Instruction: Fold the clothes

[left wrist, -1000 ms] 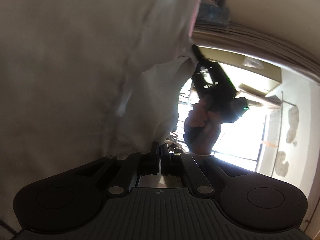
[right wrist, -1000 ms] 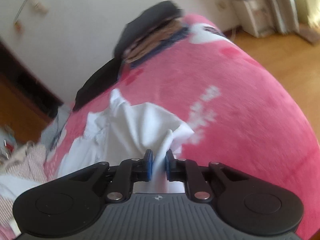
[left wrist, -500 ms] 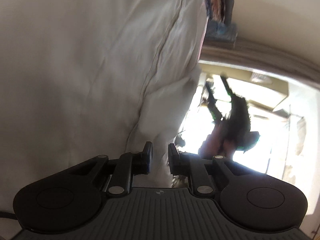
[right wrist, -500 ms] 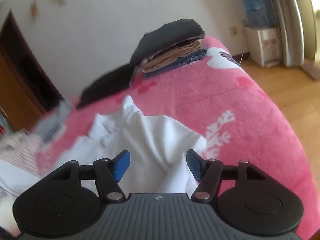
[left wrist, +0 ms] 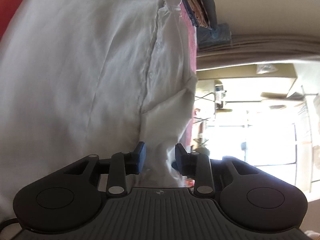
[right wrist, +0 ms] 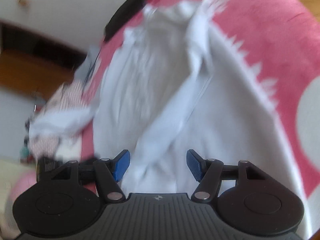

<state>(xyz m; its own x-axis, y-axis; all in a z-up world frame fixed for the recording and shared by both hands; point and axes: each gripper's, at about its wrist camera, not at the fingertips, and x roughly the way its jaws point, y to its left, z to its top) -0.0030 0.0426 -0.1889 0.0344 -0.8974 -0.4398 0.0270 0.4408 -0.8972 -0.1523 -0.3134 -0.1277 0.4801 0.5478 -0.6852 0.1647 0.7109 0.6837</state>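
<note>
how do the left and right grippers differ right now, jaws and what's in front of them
The left gripper has its jaws open narrowly, while the right gripper has them spread wider. The left looks along the buttoned front of the white shirt; the right looks over a long fold of it lying on the pink blanket. Both are open, with shirt fabric between the jaws.

A pink blanket [right wrist: 270, 32] with white patterns covers the bed. At its far end a dark garment [right wrist: 124, 14] lies along the edge, near a plain pale wall [right wrist: 70, 8]. Off to the side sits a heap of red-and-white striped cloth [right wrist: 58, 104], blurred. In the left wrist view a stack of folded clothes [left wrist: 200, 4] rests on the blanket, with a bright window [left wrist: 268, 140] and a brown curtain [left wrist: 260, 48] beyond it.
</note>
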